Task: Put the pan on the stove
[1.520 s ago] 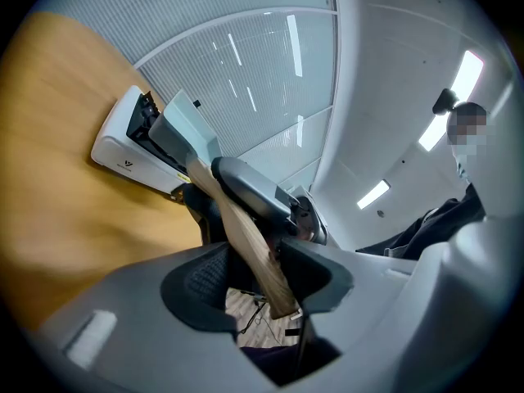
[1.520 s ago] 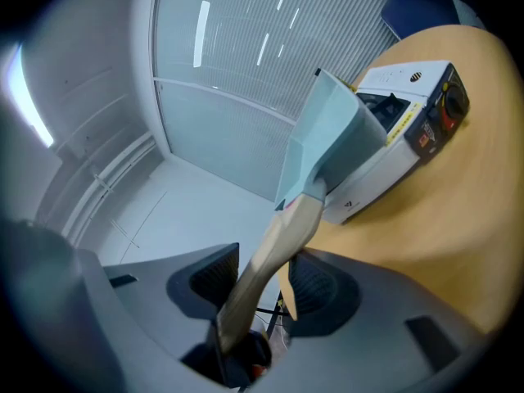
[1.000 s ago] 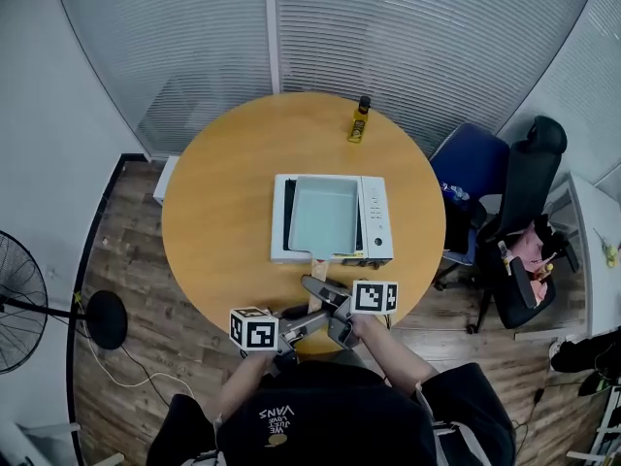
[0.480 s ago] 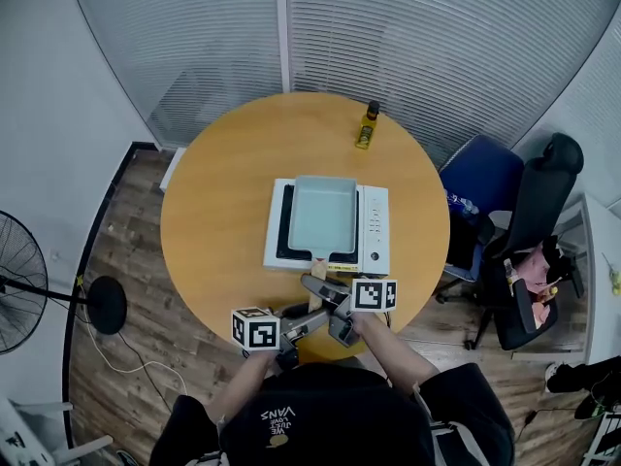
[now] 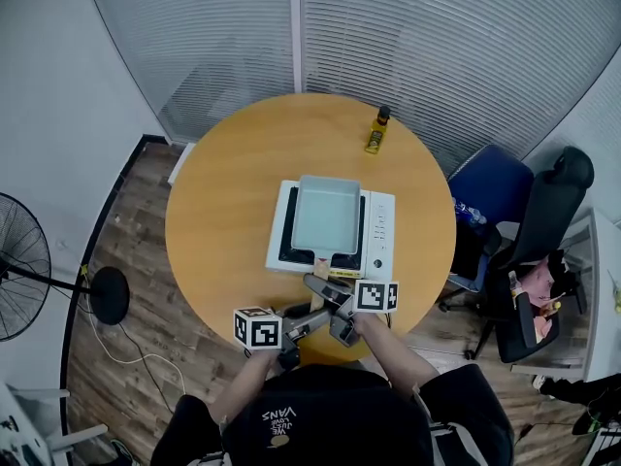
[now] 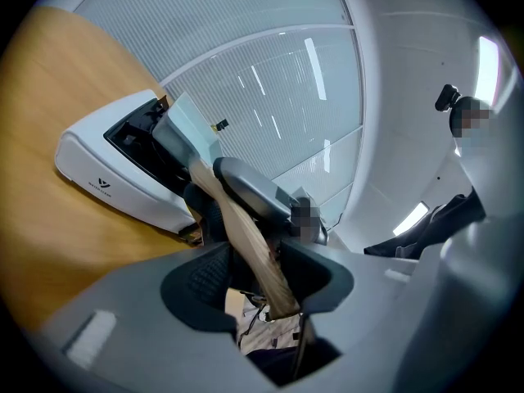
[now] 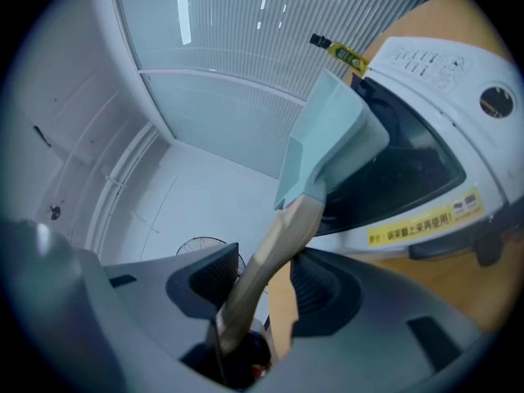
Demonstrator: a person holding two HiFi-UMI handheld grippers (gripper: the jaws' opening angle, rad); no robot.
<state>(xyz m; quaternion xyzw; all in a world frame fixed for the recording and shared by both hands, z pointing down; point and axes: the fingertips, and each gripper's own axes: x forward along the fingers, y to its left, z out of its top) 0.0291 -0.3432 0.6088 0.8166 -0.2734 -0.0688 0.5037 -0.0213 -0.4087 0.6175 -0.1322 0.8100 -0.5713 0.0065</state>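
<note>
The handle [image 7: 282, 236] runs between the fingers [image 6: 201, 281] of the left gripper [image 6: 255, 273] and the fingers [image 7: 209, 283] of the right gripper [image 7: 262, 285]. The right pair sits just beyond the left pair, nearer the pan [image 5: 325, 214]. Ahead of both sets of fingers the pan rests on the stove [image 5: 380, 236], which stands on the table [image 5: 223, 212]. Far beyond the fingers and to their right, a bottle [image 5: 377, 130] stands near the table's far edge. On the floor, a fan [image 5: 19, 280] is well off to the fingers' left and chairs [image 5: 543, 231] well off to their right
</note>
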